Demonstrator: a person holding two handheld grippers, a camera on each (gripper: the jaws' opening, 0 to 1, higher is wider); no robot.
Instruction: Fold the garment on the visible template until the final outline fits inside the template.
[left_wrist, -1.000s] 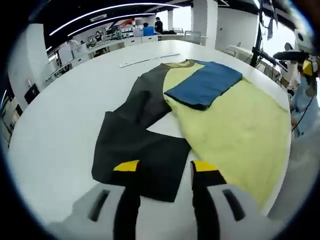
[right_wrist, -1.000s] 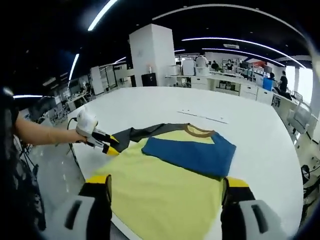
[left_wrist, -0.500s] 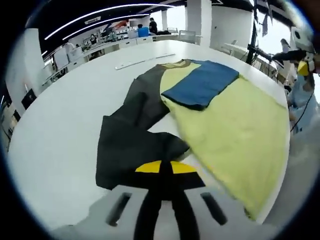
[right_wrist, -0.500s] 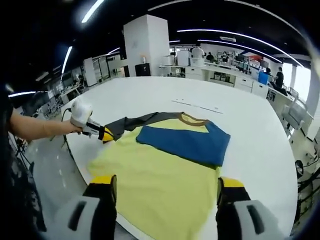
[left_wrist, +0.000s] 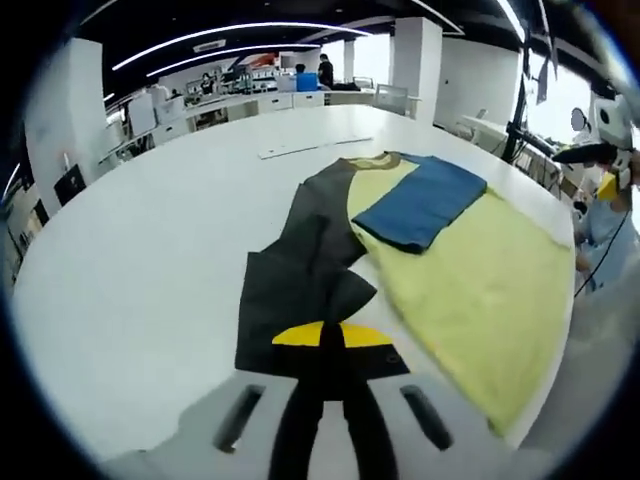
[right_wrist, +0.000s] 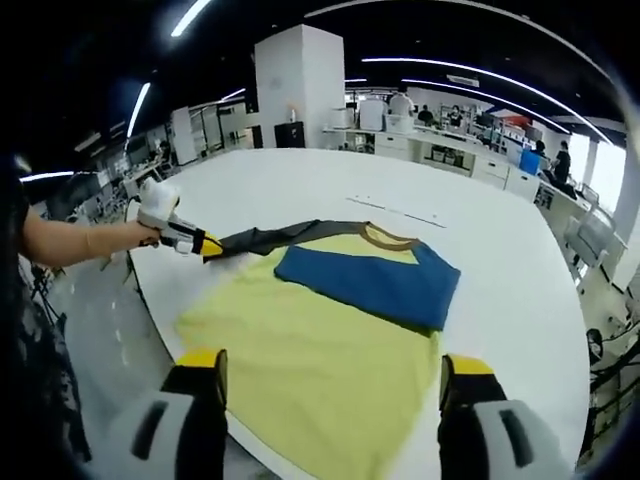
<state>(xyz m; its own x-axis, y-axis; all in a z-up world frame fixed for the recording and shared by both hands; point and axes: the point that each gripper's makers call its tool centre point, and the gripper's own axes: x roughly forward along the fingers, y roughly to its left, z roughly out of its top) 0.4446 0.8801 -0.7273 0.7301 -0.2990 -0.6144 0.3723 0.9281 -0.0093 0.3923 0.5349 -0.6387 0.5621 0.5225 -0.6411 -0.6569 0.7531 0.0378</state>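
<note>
- Broadly, the white table (right_wrist: 300, 190) carries a T-shirt spread flat near its edge, with no template outline that I can make out on the bare top.
- Its yellow body (right_wrist: 320, 370) lies open toward the right gripper, with a brown collar (right_wrist: 388, 236) at the far end.
- One blue sleeve (right_wrist: 365, 283) is already folded in across the chest.
- Opposite it, the dark grey sleeve (left_wrist: 300, 270) stretches out to the side, its cuff end pinched in the left gripper (left_wrist: 330, 335), whose jaws are closed together on the cloth.
- Meanwhile the right gripper (right_wrist: 325, 375) hovers above the hem with jaws wide apart, holding nothing.
- By my reading, the second sleeve fold is under way; next the left gripper should carry the grey sleeve over the yellow body and release it flat.
</note>
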